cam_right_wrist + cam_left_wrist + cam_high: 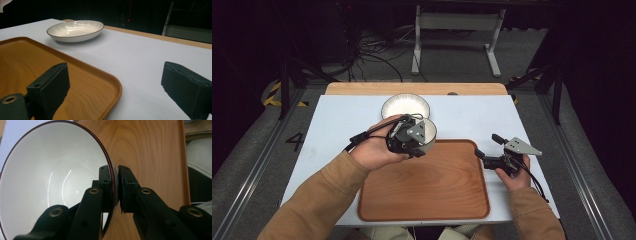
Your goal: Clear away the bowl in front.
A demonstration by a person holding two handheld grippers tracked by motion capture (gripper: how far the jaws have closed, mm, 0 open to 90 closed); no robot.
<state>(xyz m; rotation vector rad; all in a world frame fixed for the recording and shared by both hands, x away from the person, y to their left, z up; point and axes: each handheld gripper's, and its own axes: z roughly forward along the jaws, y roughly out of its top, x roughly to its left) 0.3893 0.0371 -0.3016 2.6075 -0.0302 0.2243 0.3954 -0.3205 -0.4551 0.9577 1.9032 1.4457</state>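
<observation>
One bowl (pixel 50 182) in play, rigid glazed ceramic, likely slick and breakable, so the thin rim is the sensible hold. Left gripper (pixel 115 187) is clamped narrow on that rim, bowl tilted over the tray's (pixel 422 195) far edge. Right gripper (pixel 112 85) gapes wide, empty, beside the tray.

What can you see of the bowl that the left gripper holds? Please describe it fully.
The bowl is round, glossy white inside, with a thin dark rim, and looks ceramic. It is empty. The left gripper is shut on its rim, one jaw inside and one outside. It is held tilted at the far edge of the wooden tray.
</observation>
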